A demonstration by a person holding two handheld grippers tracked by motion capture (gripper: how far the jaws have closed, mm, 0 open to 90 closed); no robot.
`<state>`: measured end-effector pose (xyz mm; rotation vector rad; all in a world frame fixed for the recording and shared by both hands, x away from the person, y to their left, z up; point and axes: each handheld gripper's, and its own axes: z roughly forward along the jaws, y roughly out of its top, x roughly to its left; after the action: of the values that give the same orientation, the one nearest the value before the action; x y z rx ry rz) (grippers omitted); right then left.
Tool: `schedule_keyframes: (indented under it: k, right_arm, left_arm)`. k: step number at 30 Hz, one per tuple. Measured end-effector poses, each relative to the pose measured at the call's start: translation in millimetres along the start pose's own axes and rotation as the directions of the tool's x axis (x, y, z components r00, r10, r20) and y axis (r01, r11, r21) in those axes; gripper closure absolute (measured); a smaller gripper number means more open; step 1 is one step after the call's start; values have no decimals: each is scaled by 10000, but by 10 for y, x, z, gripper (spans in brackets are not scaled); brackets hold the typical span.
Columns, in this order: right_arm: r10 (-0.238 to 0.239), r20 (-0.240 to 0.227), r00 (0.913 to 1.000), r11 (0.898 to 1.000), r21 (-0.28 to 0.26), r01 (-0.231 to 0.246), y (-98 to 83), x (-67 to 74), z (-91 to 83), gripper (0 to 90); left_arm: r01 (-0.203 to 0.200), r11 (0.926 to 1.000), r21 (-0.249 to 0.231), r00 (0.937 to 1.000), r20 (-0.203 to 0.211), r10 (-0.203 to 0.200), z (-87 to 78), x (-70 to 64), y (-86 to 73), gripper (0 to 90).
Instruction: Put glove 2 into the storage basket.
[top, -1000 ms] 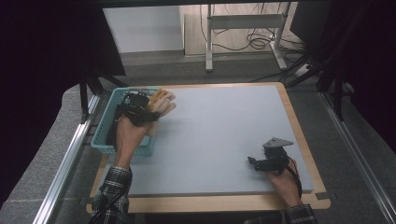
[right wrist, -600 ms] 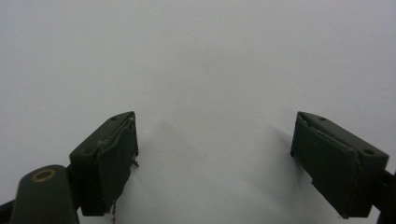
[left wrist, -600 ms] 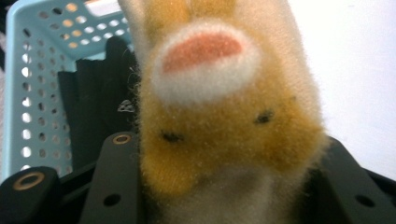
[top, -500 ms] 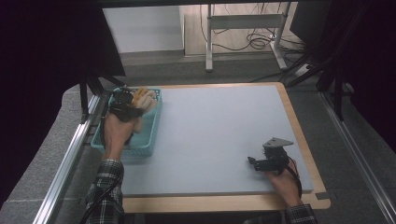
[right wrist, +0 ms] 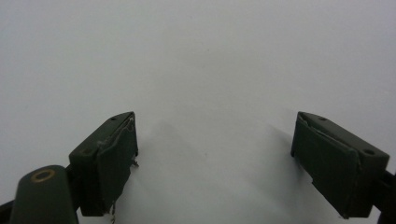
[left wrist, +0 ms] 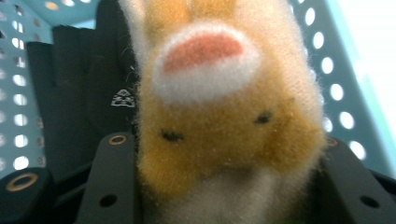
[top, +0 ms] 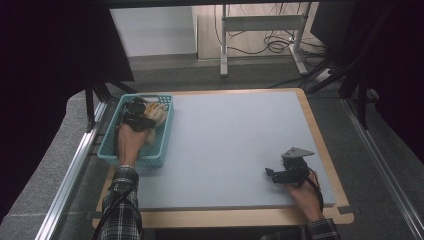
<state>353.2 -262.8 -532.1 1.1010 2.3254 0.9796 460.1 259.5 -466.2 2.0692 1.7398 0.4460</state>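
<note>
- My left gripper (top: 141,113) is down inside the basket (top: 111,154), and its jaws sit either side of the plush toy (top: 155,114); they have just been opening a little, with the toy between them.
- In the left gripper view the toy (left wrist: 224,116) presses right up against the lens: orange fur, a white muzzle with a pink patch, two small dark eyes. Both jaws touch its sides, so I read this as a grip on the toy.
- The toy lies at the basket's far end, toward the wall that faces the mat (top: 235,145).
- A black object (left wrist: 79,93) with a small white mark sits in the basket beside the toy; I cannot tell what it is.
- The basket (left wrist: 343,88) is teal with round holes, and stands on the mat's left edge.
- My right gripper (top: 280,174) rests on the mat, well apart from the basket, near the front right corner.
- Its jaws (right wrist: 215,158) stand wide apart over bare mat, holding nothing.
</note>
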Motion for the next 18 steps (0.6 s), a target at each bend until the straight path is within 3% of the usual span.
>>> schedule_keyframes:
  k: [7, 12, 15, 18]
  right_arm:
    - [1, -9, 10000, 10000, 10, -1, 0, 0, 0, 140]
    - [-2, -7, 10000, 10000, 12, 3, 0, 0, 0, 139]
    - [-1, -10, 10000, 10000, 14, 1, 1, 0, 0, 139]
    - [-7, -13, 10000, 10000, 19, 7, 1, 0, 0, 139]
  left_arm:
    - [-161, 9965, 819, 9999, -9, 162, 184, -25, 28, 472]
    - [-190, 9921, 1240, 9994, 314, 152, 284, -2, 16, 454]
    - [-248, 9880, 1521, 9983, 554, 165, 329, 2, 14, 364]
    - [-231, 9811, 1922, 9974, 717, 95, 362, -9, 18, 171]
